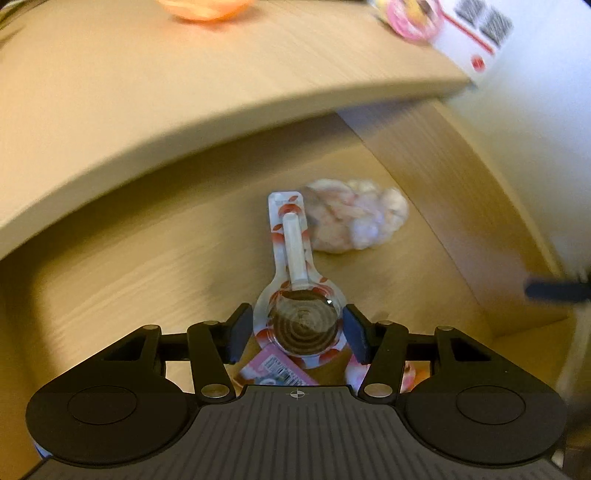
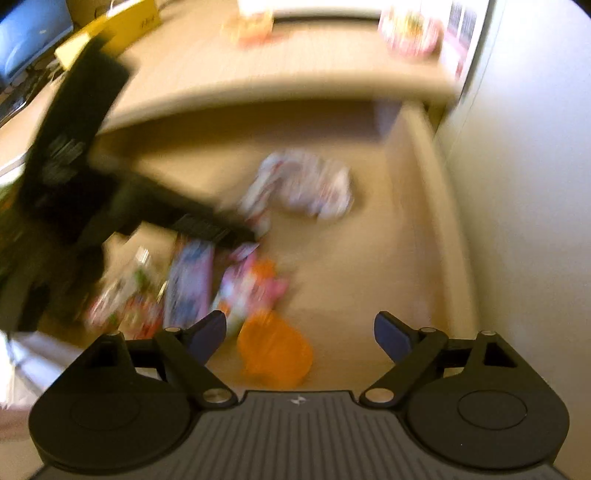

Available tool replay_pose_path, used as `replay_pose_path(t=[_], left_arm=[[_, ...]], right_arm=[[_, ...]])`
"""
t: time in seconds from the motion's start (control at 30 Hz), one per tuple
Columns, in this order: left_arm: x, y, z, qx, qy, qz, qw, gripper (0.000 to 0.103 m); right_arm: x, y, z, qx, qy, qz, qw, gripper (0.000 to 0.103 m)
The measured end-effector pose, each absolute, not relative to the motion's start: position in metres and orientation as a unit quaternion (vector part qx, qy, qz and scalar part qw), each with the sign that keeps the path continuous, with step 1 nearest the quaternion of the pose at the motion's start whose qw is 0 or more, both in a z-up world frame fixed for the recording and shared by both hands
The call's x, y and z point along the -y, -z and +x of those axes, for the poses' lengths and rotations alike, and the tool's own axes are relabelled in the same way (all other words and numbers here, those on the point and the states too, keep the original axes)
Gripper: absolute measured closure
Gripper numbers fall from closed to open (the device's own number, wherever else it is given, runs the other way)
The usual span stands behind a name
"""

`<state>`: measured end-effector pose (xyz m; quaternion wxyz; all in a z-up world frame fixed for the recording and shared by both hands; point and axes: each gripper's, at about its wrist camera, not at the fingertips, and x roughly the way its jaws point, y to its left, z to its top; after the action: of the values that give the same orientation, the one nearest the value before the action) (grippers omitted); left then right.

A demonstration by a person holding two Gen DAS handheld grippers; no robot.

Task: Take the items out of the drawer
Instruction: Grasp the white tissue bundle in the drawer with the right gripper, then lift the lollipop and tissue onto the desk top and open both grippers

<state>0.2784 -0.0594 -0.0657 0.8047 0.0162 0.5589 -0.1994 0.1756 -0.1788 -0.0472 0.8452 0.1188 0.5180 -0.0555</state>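
The open wooden drawer (image 1: 147, 258) lies under the tabletop edge. My left gripper (image 1: 297, 334) is shut on the round end of a packaged magnifying glass (image 1: 295, 254), a clear blister on a card with red spots, its white handle pointing away. A pale pink-white bag (image 1: 354, 221) lies beyond it and a pink packet (image 1: 273, 369) sits under the jaws. In the blurred right wrist view my right gripper (image 2: 300, 334) hangs open above the drawer, over an orange item (image 2: 273, 354). The left gripper's black body (image 2: 110, 184) reaches in from the left.
Several colourful packets (image 2: 190, 284) lie in the drawer's left front and a white patterned one (image 2: 306, 184) farther back. On the tabletop (image 1: 184, 92) stand an orange object (image 1: 203, 7) and a white box (image 1: 461, 26). A white wall (image 2: 517, 184) borders the drawer's right side.
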Motion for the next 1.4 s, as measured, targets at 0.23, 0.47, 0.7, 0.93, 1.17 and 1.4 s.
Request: replay_pose_path(t=[0.23,0.47,0.7,0.93,1.17,1.4], left_arm=[[0.012,0.033,0.254,-0.551,0.153,-0.043,0.819,0.045],[-0.01,0.014,0.225,-0.537,0.138,-0.082,0.828,0.045],[-0.016,-0.011,0.195,-0.526,0.173,-0.061,0.831,0.045],[0.005,-0.074,0.215,-0.447,0.237,-0.022,0.862,0.045],[0.077,-0.088,0.323,-0.397,0.254,0.041,0.881,0.044],[0.148,-0.035,0.386,-0.435,0.235,0.166,0.853,0.043]], right_arm=[[0.197,0.055,0.254,-0.488,0.071,0.119,0.861,0.016],[0.177,0.108,0.316,-0.568,0.067,0.044,0.819,0.074],[0.16,0.045,0.263,-0.521,0.033,0.066,0.85,0.083],[0.156,-0.034,0.201,-0.432,0.034,0.068,0.899,0.083],[0.175,-0.045,0.203,-0.416,0.081,0.061,0.903,0.083],[0.193,-0.039,0.205,-0.425,0.092,0.078,0.897,0.084]])
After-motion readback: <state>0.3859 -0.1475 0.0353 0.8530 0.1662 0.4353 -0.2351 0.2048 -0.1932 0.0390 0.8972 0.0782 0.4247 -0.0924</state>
